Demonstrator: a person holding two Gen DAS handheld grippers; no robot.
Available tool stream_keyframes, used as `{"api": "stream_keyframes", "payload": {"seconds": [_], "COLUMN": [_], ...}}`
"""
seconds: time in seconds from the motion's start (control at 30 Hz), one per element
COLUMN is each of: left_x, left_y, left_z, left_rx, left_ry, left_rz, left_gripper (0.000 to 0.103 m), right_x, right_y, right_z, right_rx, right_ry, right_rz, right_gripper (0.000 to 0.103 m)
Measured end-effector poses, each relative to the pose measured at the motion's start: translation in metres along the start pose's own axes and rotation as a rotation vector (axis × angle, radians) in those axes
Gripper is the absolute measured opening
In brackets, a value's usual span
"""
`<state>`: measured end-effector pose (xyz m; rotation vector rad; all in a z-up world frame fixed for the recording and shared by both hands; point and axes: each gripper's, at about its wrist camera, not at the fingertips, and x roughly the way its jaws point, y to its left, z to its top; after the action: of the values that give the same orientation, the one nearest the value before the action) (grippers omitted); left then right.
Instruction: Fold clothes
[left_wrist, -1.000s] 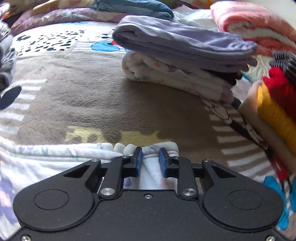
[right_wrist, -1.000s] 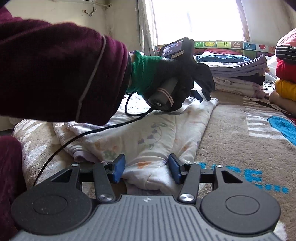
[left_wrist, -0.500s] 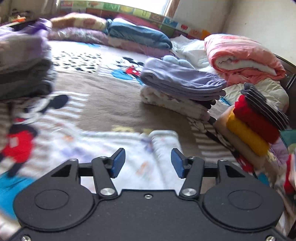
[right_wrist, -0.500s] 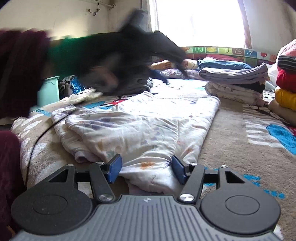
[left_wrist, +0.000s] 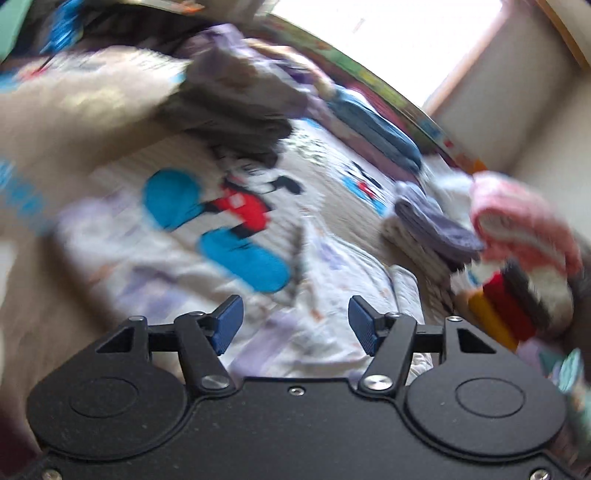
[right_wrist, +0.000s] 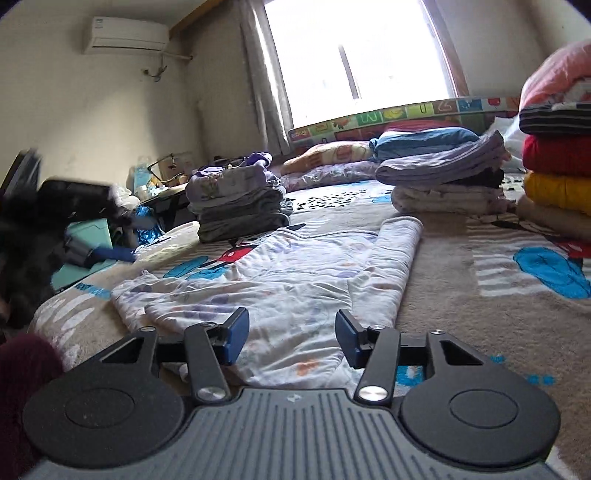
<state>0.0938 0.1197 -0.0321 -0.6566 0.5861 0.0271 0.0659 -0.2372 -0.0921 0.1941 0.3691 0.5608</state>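
A white floral-print garment (right_wrist: 295, 266) lies partly folded on the bed, one long folded edge running away to the right. My right gripper (right_wrist: 291, 332) hovers over its near edge; the jaws are closing, the cloth lies below them and the pads do not press on it. In the blurred left wrist view the same garment (left_wrist: 325, 280) lies ahead of my left gripper (left_wrist: 295, 317), whose jaws are opening with nothing between them. The hand carrying it is a dark blur (right_wrist: 29, 240) at the left edge of the right wrist view.
A cartoon-print blanket (right_wrist: 480, 295) covers the bed. Folded stacks stand around: grey and purple (right_wrist: 240, 199) at the back left, lilac over white (right_wrist: 443, 177) at the back right, red and yellow (right_wrist: 554, 173) far right. A teal box (right_wrist: 92, 236) sits beside the bed.
My left gripper let go of the garment's far edge, opened and swung fast to the left, rolling as it went. My right gripper's jaws have narrowed a little over the near edge.
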Motion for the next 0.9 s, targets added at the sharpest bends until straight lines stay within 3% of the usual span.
{"api": "stream_keyframes", "payload": {"seconds": [0.2, 0.3, 0.43, 0.67, 0.73, 0.8, 0.87, 0.9], "left_x": [0.005, 0.013, 0.027, 0.036, 0.04, 0.042, 0.042, 0.041], "left_y": [0.026, 0.025, 0.02, 0.014, 0.013, 0.008, 0.0, -0.005], "left_z": [-0.023, -0.037, -0.053, -0.06, -0.061, -0.06, -0.059, -0.057], "left_rx": [-0.129, -0.182, -0.229, -0.143, -0.121, -0.072, -0.011, 0.014], "left_ry": [0.058, 0.088, 0.139, 0.071, 0.063, 0.052, 0.039, 0.029], "left_rz": [-0.041, -0.118, -0.144, -0.104, -0.097, -0.096, -0.098, -0.101], "left_gripper": [0.06, 0.06, 0.059, 0.057, 0.048, 0.025, 0.01, 0.008], "right_x": [0.008, 0.012, 0.014, 0.012, 0.012, 0.013, 0.012, 0.012], "right_y": [-0.007, -0.01, -0.014, -0.019, -0.016, -0.012, -0.009, -0.008], "right_z": [-0.005, -0.008, -0.011, -0.012, -0.012, -0.012, -0.012, -0.012], "right_rx": [0.071, 0.089, 0.109, 0.101, 0.064, 0.025, -0.011, -0.024], "right_ry": [0.033, 0.049, 0.061, 0.058, 0.06, 0.063, 0.066, 0.068], "right_rz": [0.007, 0.0, -0.001, 0.02, 0.022, 0.017, 0.008, 0.007], "right_gripper": [0.044, 0.043, 0.043, 0.043, 0.044, 0.045, 0.045, 0.045]}}
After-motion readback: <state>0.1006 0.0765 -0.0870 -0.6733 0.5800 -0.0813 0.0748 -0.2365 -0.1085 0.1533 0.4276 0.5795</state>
